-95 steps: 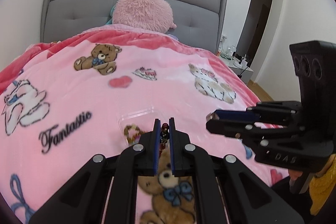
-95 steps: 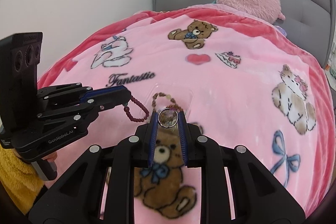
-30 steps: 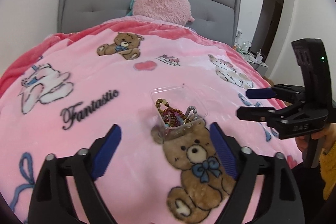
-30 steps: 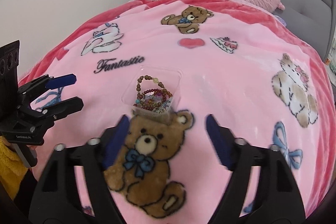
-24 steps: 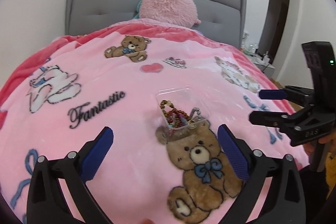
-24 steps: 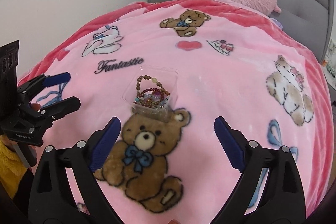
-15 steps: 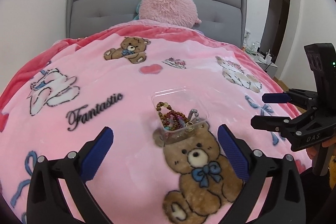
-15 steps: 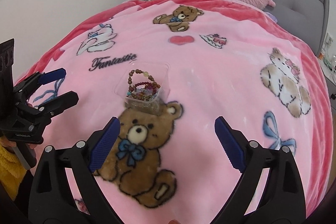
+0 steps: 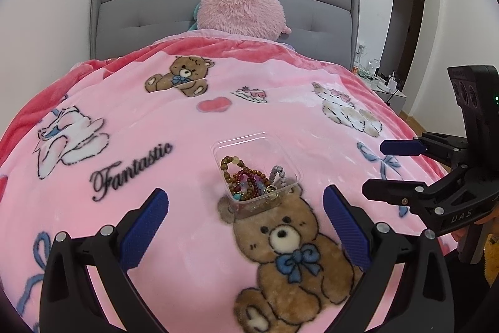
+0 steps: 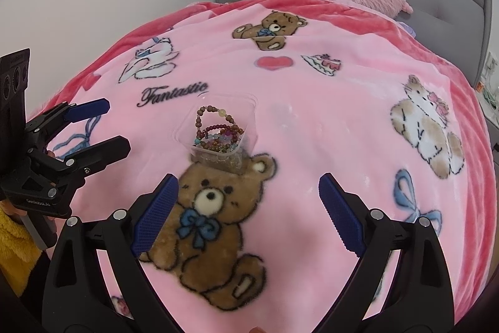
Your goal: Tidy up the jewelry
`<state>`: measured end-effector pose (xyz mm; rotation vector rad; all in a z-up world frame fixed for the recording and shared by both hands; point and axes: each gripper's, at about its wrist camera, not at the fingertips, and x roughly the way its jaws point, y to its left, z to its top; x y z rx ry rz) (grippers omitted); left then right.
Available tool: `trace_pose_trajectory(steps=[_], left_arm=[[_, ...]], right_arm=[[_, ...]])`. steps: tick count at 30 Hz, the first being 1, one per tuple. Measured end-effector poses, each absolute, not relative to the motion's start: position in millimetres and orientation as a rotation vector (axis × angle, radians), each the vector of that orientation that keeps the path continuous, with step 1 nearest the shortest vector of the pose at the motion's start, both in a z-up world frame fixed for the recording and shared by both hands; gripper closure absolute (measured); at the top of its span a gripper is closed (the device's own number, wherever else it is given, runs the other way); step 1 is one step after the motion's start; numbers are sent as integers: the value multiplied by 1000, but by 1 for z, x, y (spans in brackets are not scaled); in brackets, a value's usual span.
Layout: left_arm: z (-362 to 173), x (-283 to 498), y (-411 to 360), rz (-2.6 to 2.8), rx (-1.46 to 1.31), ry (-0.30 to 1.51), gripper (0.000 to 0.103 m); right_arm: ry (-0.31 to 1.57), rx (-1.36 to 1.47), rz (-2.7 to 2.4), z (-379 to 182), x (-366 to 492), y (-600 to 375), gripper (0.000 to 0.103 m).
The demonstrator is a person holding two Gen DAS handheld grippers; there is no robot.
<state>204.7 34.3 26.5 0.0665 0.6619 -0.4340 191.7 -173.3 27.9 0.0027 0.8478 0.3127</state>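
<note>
A small clear plastic box (image 9: 246, 142) sits on the pink blanket, just above a printed brown bear. It holds beaded bracelets (image 9: 246, 177) and a ring in a heap. The box also shows in the right wrist view (image 10: 246, 108) with the bracelets (image 10: 216, 133) inside. My left gripper (image 9: 244, 208) is open and empty, held back from the box. My right gripper (image 10: 248, 195) is open and empty, also short of the box. Each gripper shows in the other's view: the right one (image 9: 396, 167) and the left one (image 10: 103, 127).
The pink cartoon blanket (image 9: 124, 120) covers the whole bed. A pink plush pillow (image 9: 240, 11) leans on the grey headboard (image 9: 140, 8). A bedside table (image 9: 383, 83) with small items and a doorway stand at the right.
Both grippers let go of their jewelry into the box, opened wide, and drew back from it. Over the last second they only drifted slightly.
</note>
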Motion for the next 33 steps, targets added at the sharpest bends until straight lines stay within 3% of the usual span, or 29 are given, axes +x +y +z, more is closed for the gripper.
trace_pose_trajectory(steps=[33], left_arm=[[25, 200, 30, -452, 83, 669, 5]], right_arm=[[825, 21, 323, 38, 189, -168, 14]])
